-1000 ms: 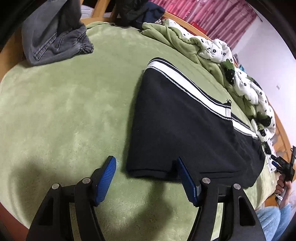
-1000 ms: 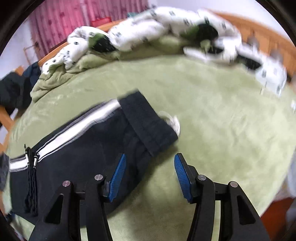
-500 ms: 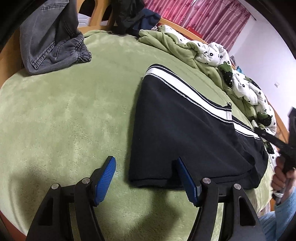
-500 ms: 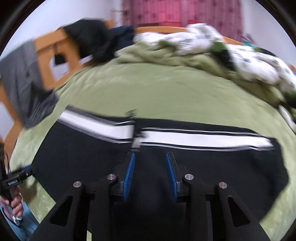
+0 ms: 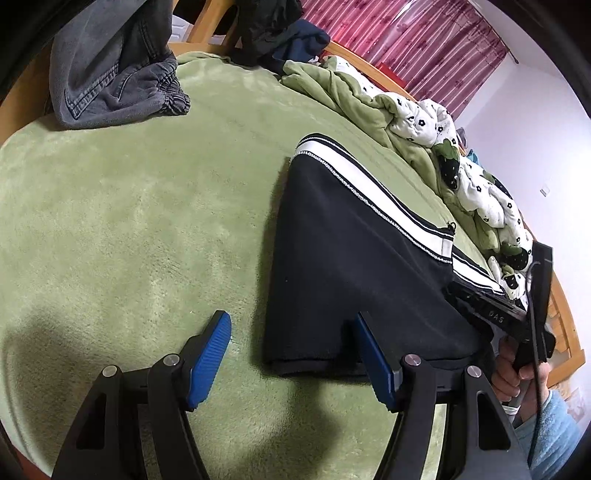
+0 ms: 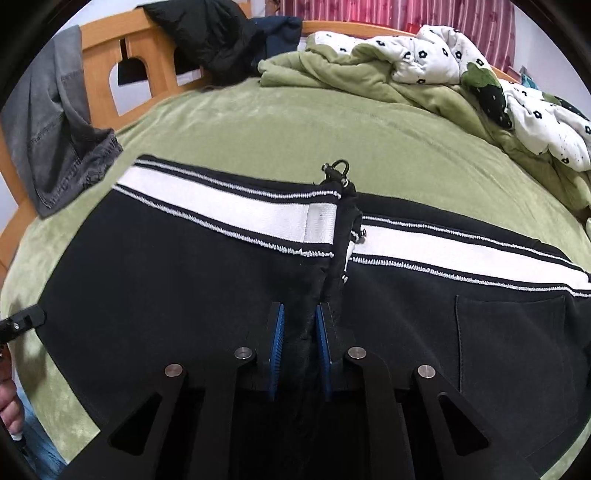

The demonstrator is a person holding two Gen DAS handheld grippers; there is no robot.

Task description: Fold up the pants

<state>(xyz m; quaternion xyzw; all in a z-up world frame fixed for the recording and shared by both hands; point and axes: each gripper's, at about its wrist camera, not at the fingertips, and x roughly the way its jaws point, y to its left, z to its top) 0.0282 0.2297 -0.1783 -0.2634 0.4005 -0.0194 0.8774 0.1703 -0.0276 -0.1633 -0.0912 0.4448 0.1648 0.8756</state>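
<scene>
Black pants (image 5: 343, 266) with a white side stripe lie folded on the green bed cover; they also fill the right wrist view (image 6: 184, 280). My left gripper (image 5: 291, 350) is open just above the cover, its right pad at the near folded edge of the pants, holding nothing. My right gripper (image 6: 299, 339) is shut on a raised ridge of black fabric at the near edge of the folded leg end, below the zipper pull (image 6: 336, 170). The right gripper's body shows at the right of the left wrist view (image 5: 495, 314).
Grey jeans (image 5: 110, 70) hang over the wooden bed frame (image 6: 140, 55) at the far left. A rumpled green and white floral quilt (image 6: 443, 74) lies along the far side. Dark clothes (image 6: 214, 33) drape the headboard. Red curtains (image 5: 406, 40) hang behind.
My right gripper swung left from the waistband end to the middle of the pants and closed on the fabric. My left gripper stayed open at the near folded edge.
</scene>
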